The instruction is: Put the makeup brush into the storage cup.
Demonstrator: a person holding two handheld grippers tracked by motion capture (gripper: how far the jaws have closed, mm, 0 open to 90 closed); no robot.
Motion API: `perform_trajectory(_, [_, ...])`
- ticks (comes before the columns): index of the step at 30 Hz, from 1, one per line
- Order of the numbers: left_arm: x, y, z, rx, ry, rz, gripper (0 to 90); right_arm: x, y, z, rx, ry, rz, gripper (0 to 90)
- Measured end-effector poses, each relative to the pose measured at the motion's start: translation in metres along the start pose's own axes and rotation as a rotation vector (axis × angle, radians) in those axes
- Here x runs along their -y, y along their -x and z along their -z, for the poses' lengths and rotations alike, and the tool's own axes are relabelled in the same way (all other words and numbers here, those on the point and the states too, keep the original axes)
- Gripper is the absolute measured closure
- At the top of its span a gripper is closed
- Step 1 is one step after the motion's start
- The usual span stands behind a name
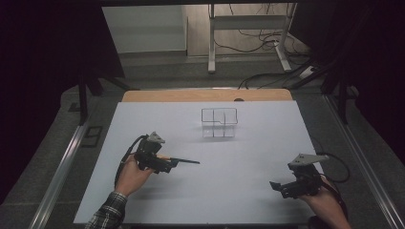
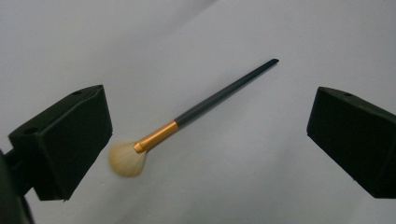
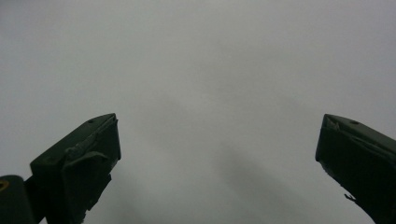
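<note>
Overhead and claw-mounted views of the white tabletop (image 1: 248, 162). My left claw (image 2: 205, 135) was spread wide, its two black jaws standing well apart at the 9 and 3 o'clock sides of the left gripper view, and it gripped nothing. Between the jaws, and apart from both, lay a makeup brush (image 2: 196, 112) flat on the tabletop (image 2: 261, 186). Its pale fan of bristles sat near the jaw at 8 o'clock, though whether bristles and jaw touched I could not tell. A gold ferrule joined the bristles to a dark, tapering handle that pointed toward 1 o'clock. In the high view my left claw (image 1: 167, 164) hovered over the left half of the sheet, with the brush handle (image 1: 186, 161) projecting from beneath it toward 3 o'clock. My left hand (image 1: 131, 176) held the tool from 7 o'clock.

My right claw (image 3: 219, 154) was likewise spread wide and carried nothing, with bare tabletop between its jaws. In the high view it (image 1: 282, 187) sat near the 5 o'clock corner of the sheet, well apart from the brush.

A clear, compartmented organizer (image 1: 218, 122) stood toward 12 o'clock, well apart from both claws.
</note>
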State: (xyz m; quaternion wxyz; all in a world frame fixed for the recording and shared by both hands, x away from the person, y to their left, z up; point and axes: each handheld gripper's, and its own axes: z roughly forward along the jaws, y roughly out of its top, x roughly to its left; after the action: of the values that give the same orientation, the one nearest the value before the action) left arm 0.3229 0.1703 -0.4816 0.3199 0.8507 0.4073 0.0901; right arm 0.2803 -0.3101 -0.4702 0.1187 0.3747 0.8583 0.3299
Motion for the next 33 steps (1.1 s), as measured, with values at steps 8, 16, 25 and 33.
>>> perform_trajectory(8, [-0.007, -0.002, -0.007, -0.005, -0.024, -0.021, 0.9, 0.0, 0.0, 0.0, 0.001, -0.003, 0.003, 0.5])
perform_trajectory(16, [-0.014, -0.004, -0.01, 0.0, -0.035, -0.024, 1.0, 0.0, 0.0, 0.0, 0.0, -0.002, 0.003, 0.5])
perform_trajectory(25, [-0.018, -0.005, -0.017, 0.007, -0.064, -0.038, 1.0, 0.0, 0.0, -0.001, -0.001, -0.002, 0.002, 0.5])
perform_trajectory(33, [-0.021, -0.01, -0.021, 0.004, -0.089, -0.047, 1.1, 0.0, 0.0, -0.001, -0.001, -0.003, 0.003, 0.5])
